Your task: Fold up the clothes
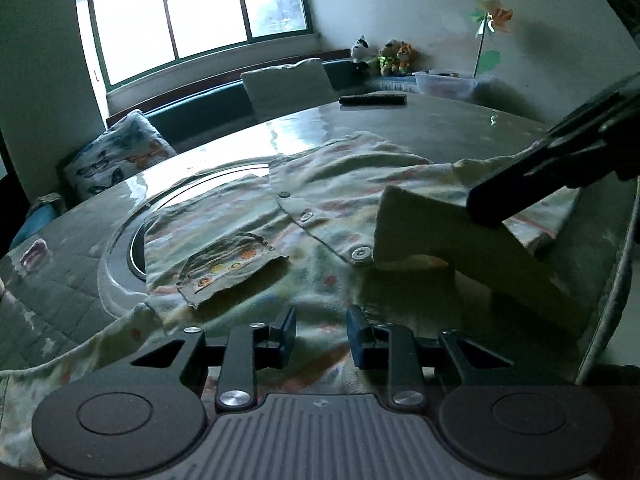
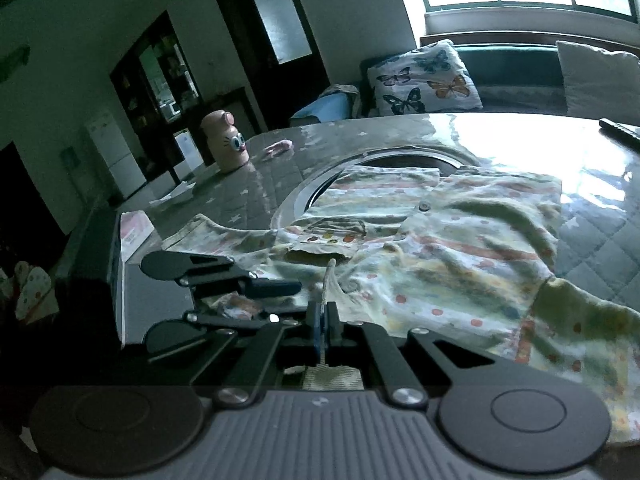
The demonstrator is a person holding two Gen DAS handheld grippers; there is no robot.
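Desk [image 2: 500, 136], round, glossy cover over quilted cloth, fills the middle of both views; inset ring at centre. It carries the garment, so the flat top serves as the folding surface.

Child's shirt [image 1: 320, 208] lies spread across the desk centre, front up, partly over the ring. Pale fabric with faded stripes and orange dots, a snap placket running diagonally, and a small chest pocket [image 1: 230, 270] with coloured motifs. Cloth is rumpled, not smoothed; one sleeve trails toward lower left of the left wrist view.

Right gripper [image 2: 322, 320]: jaws pressed together on a thin edge of the shirt, which rises as a taut ridge from the pinch. In the left wrist view that side of the shirt stands lifted at right as a tent-like flap. Judgement: the edge is held up to carry it over the body as a fold.

Left gripper [image 1: 321, 334]: jaws apart, nothing between them, low over the near hem, at lower centre of frame. Likely placed to pin or take the hem.
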